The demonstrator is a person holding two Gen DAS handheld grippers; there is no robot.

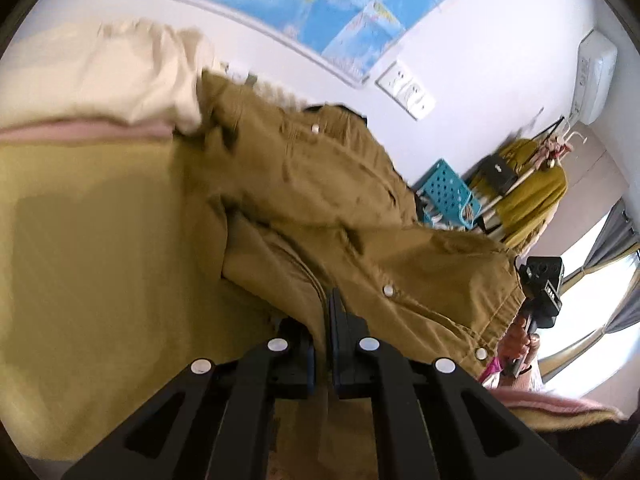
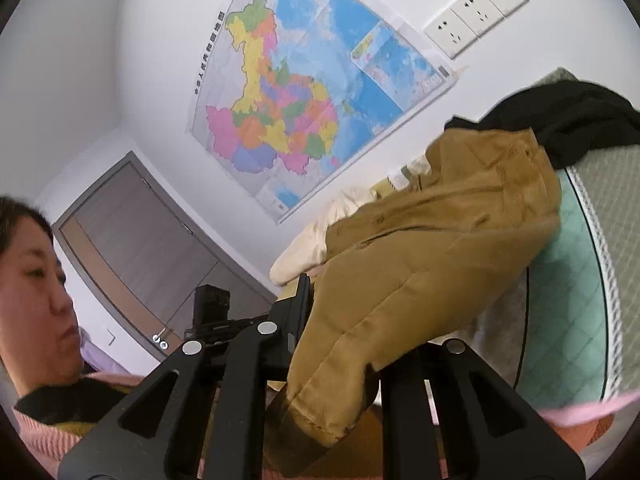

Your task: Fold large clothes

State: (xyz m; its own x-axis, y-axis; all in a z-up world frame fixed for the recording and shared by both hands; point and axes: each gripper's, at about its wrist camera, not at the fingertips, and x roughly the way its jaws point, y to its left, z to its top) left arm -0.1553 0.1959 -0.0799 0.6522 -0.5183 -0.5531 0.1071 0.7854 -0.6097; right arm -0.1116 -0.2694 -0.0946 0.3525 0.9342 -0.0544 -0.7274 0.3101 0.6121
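The brown jacket (image 1: pixel 344 208) is off the bed for most of its near length, strung between the two grippers, while its far end rests on the bed (image 1: pixel 92 240) near the head edge, against the cream pillow (image 1: pixel 132 76).

Left gripper (image 1: pixel 324 320): jaws nearly together, with a fold of the jacket's hem pinched between them. The snap-button placket runs up and to the right from this grip, toward the other hand.

Right gripper (image 2: pixel 332 320): jaws drawn narrow on a thick quilted edge of the same jacket, which spills over the right-hand finger and hides it. The cloth bunches at the grip; how deep the hold sits cannot be told.

Governing relation: the jacket's long axis runs away from both sets of jaws toward the head edge of the bed, and the held hem spans crosswise between the hands. In the left wrist view the right gripper appears at the hem's far corner, so each hand holds one end of the same edge. Neither hand is clearly nearer the collar end.

Judgement: the next move looks like a carry of the held hem toward the collar. It depends on both grips travelling together along that long axis; if one lags, the fold will likely land skewed. The black garment (image 2: pixel 568 116) beside the jacket could catch.
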